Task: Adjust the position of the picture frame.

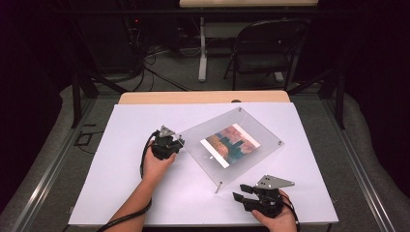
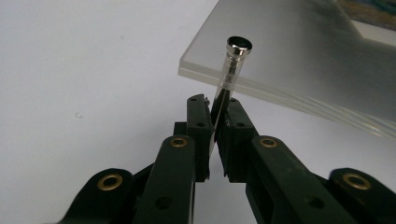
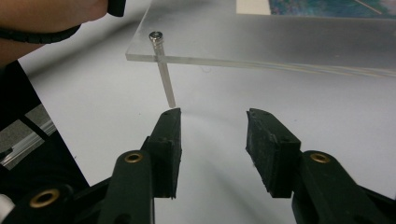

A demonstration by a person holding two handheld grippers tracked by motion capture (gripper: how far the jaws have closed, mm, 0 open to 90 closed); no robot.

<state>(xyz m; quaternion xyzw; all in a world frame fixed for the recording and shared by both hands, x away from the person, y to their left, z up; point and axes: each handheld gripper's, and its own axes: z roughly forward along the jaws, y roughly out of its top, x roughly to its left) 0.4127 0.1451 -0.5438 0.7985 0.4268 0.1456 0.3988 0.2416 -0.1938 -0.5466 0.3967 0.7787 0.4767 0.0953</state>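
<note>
Both forearms lie low: left tongs (image 2: 215,122) clench a frame post (image 2: 229,77), right tongs (image 3: 212,122) seemingly released.

A white-topped table (image 1: 145,203) stands on grey carpet (image 1: 169,77) in a dim room; behind it, a black folding chair (image 1: 263,46), a second table's white leg (image 1: 202,48) and loose cables (image 1: 150,58).

No legible text, label, brand, number or sign was found; the picture (image 1: 229,144) in the clear frame (image 1: 261,130) carried colour patches only.
</note>
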